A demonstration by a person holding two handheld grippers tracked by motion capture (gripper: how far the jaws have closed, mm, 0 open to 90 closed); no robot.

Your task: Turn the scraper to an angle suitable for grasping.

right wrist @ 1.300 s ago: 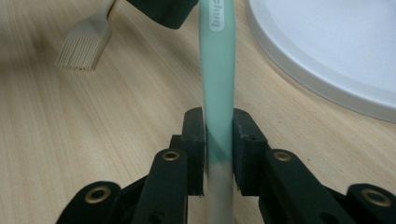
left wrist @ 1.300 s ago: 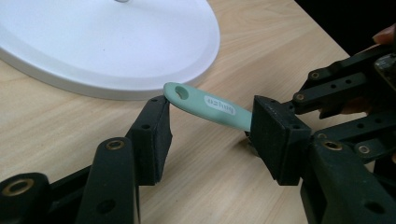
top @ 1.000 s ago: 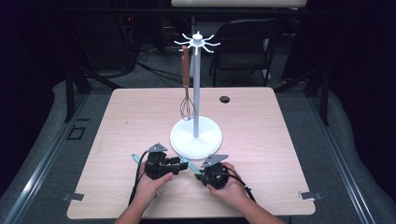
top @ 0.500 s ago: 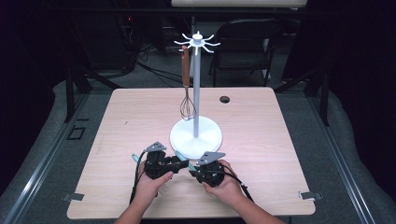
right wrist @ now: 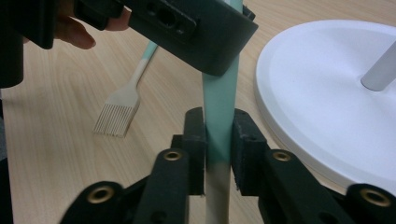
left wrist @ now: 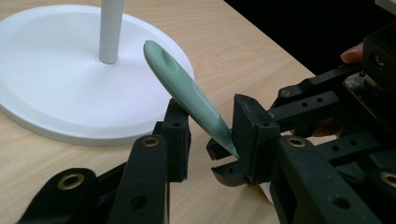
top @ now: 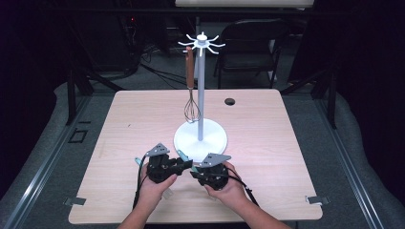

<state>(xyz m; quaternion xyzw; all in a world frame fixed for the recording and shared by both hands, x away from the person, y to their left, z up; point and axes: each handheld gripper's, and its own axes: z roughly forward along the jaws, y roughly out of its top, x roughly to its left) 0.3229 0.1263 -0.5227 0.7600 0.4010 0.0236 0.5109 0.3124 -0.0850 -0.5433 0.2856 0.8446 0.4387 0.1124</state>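
- The mint handle lay between both grippers at the near edge of the counter, pointing far-left toward the stand's base.
- Right gripper: jaws, just opening slightly, flanked the handle.
- Left gripper: jaws, just closing, straddled it without pinching.
- Both hands stayed low, side by side.

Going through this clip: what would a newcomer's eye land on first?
Probably the tall white stand at the table's middle, a whisk hanging from its top hooks. Then, at the near edge, the left gripper and right gripper meeting around a mint-green utensil handle.
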